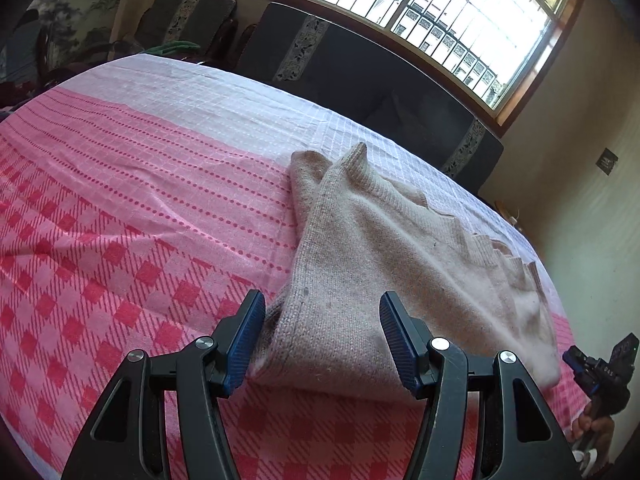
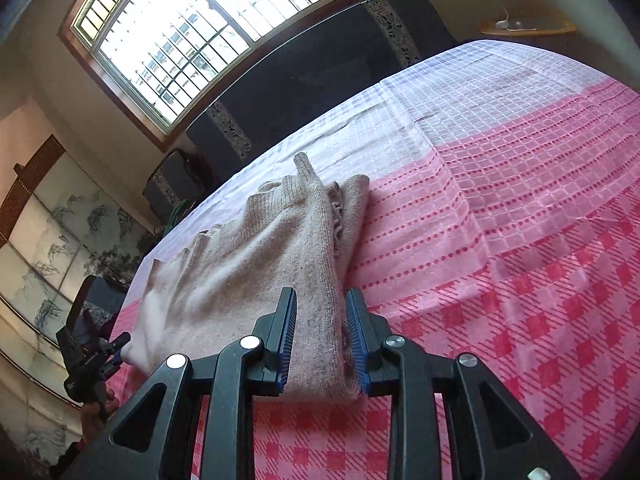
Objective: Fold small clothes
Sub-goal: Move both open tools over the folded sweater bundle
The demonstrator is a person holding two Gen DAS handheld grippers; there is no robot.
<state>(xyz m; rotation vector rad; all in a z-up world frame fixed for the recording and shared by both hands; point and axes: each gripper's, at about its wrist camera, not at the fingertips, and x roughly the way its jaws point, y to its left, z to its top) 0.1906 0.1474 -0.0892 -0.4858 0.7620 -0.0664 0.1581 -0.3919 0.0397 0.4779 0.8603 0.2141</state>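
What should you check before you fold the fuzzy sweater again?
1. Right gripper pinching the beige sweater: ok, the folded edge sits tight between its pads.
2. Left gripper holding the sweater: not ok, its jaws stand wide around the near edge without pressing.
3. Sweater all on the pink checked cloth: ok.
4. Sweater lying smooth: not ok, layers bunch at the far end and one corner sticks up.
5. Room on the cloth beside the sweater: ok.
6. Layers underneath lined up: cannot tell, they are hidden.
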